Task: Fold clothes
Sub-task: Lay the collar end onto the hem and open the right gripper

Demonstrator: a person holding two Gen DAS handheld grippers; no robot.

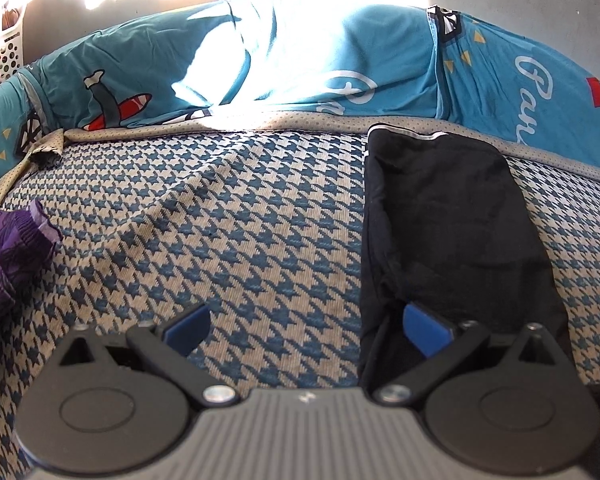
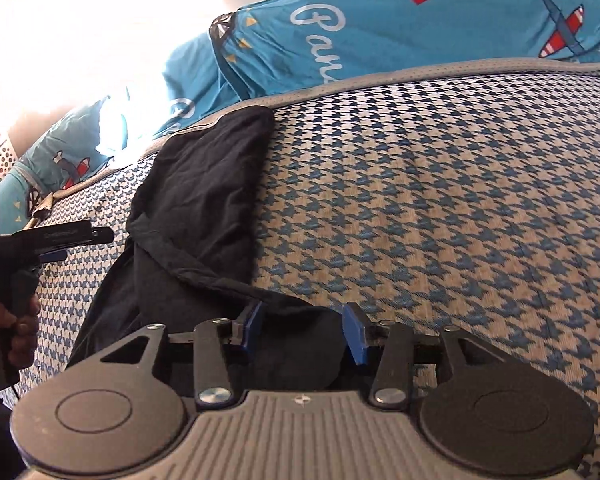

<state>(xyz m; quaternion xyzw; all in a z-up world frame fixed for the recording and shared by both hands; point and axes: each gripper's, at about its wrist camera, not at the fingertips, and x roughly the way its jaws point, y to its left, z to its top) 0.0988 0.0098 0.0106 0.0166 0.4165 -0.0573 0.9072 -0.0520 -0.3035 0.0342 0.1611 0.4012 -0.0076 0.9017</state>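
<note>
Black garment [image 2: 196, 208], folded narrow on the houndstooth bed cover [image 2: 420, 200], long axis running away from both tools. Right gripper [image 2: 304, 334], part-open, straddles its near end; left gripper [image 1: 304, 328] wide open, empty, alongside.

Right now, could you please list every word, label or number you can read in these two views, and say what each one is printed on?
"Pan", cut off: white script on the teal bedding, right wrist view.
"Par" or "Pan", cut off by the frame edge: same bedding, left wrist view.
"Pa", partly washed out by glare: a second print on that bedding, left wrist view.
"IAS", cut off: left gripper body.
Small white print on its finger: too blurred to read.
No numbers seen.
</note>
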